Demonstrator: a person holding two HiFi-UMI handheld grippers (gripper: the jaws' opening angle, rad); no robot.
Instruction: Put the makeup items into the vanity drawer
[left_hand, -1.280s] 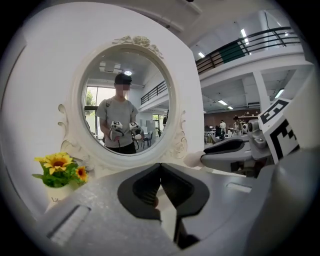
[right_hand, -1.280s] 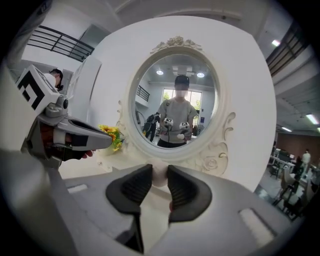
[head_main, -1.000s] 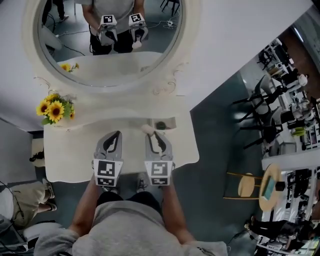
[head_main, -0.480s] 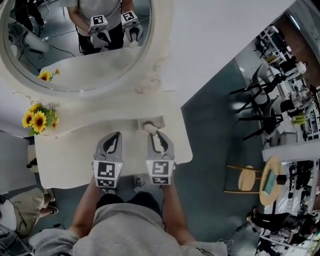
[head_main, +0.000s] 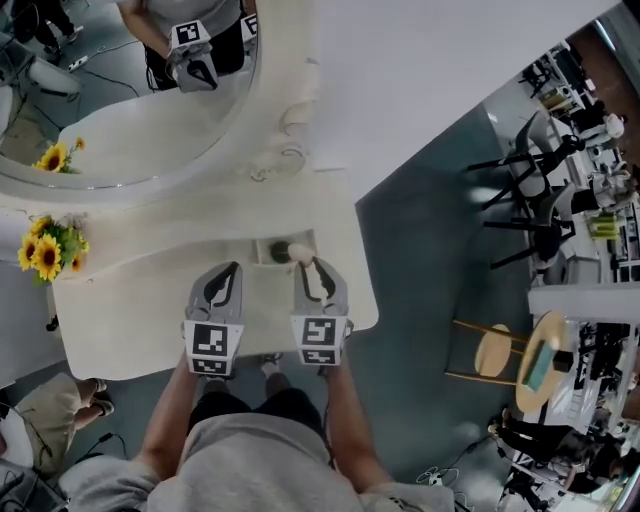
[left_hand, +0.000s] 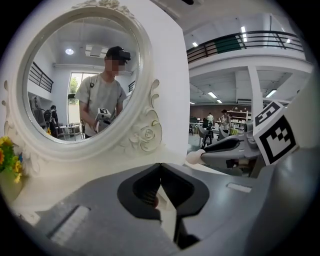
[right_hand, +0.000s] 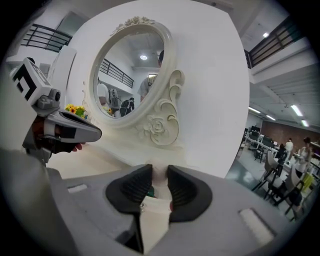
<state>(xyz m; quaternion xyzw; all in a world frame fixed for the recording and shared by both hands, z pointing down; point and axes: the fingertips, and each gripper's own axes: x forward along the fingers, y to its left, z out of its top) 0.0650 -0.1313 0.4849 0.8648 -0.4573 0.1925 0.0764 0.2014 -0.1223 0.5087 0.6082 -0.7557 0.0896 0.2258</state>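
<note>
- My right tongs (head_main: 306, 263) are clamped on a pale rounded makeup item (head_main: 298, 254) — in the right gripper view it fills the gap between the two ribbed pads, and the jaws stand partly apart around it.
- My left tongs (head_main: 233, 269) are closed with nothing in them; in the left gripper view the tips meet in a point.
- Both tongs hang side by side over the front half of the cream vanity table (head_main: 130, 320), pointing toward the wall, the left one just beside the right.
- The held item is at the back of the tabletop, at the right end of a small rectangular compartment (head_main: 270, 250) set into the top. I cannot tell whether it touches the rim.
- The print I can make out is the black-and-white square pattern on each marker cube — one on the left tongs (head_main: 211, 348), one on the right (head_main: 320, 343).
- The oval mirror (head_main: 120, 100) in its carved white frame stands behind the table and reflects me holding the tongs.
- A bunch of sunflowers (head_main: 45, 252) sits at the table's far left corner, well apart from both tongs.
</note>
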